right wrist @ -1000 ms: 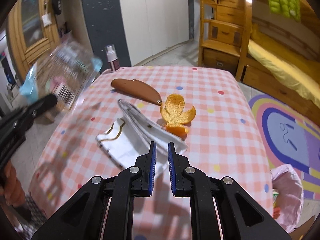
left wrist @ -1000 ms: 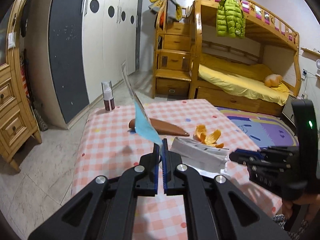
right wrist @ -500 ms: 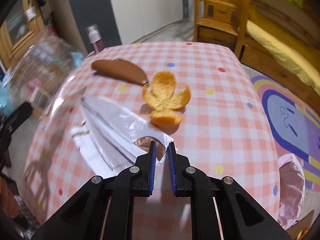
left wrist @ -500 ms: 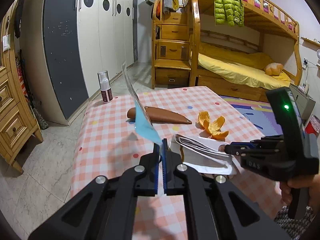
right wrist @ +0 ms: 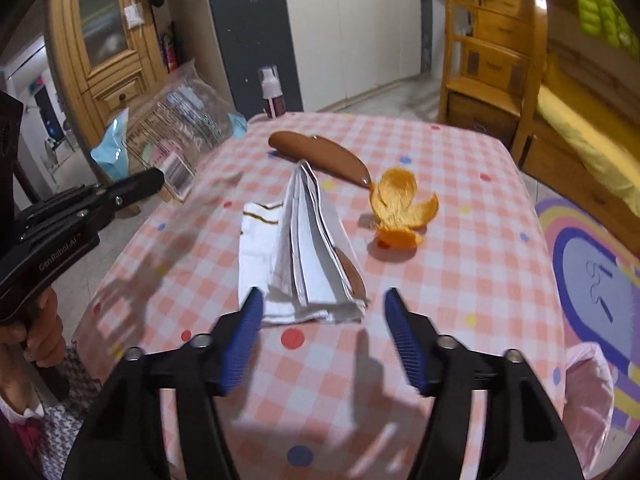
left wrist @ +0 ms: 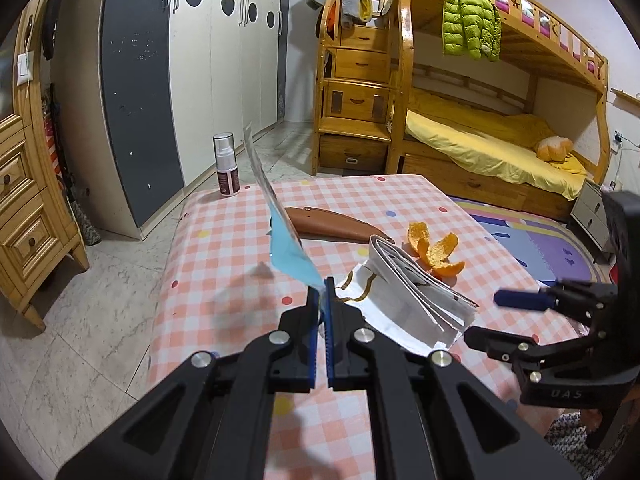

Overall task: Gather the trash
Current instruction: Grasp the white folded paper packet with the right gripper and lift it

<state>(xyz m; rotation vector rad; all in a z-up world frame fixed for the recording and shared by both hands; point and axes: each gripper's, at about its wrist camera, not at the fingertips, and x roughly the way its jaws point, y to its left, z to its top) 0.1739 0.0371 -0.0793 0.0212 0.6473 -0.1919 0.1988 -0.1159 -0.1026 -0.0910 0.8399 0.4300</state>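
Note:
My left gripper (left wrist: 323,292) is shut on a clear plastic wrapper with a blue edge (left wrist: 280,232), held up above the table's left side; the wrapper also shows in the right wrist view (right wrist: 176,132). My right gripper (right wrist: 324,340) is open and empty, just in front of a folded white and silver wrapper (right wrist: 308,248), which also shows in the left wrist view (left wrist: 412,292). Orange peel (right wrist: 404,208) lies to the right of the folded wrapper. The right gripper appears in the left wrist view (left wrist: 504,316).
The pink checked table (right wrist: 460,280) also carries a brown leather case (right wrist: 320,156) and a small spray bottle (right wrist: 272,92) at the far edge. A pink bag (right wrist: 588,392) hangs at the table's right. A bunk bed (left wrist: 480,128) and wardrobes (left wrist: 208,60) stand behind.
My right gripper has opened and pulled back slightly from the folded wrapper. My left gripper still holds the plastic wrapper up and has barely moved.

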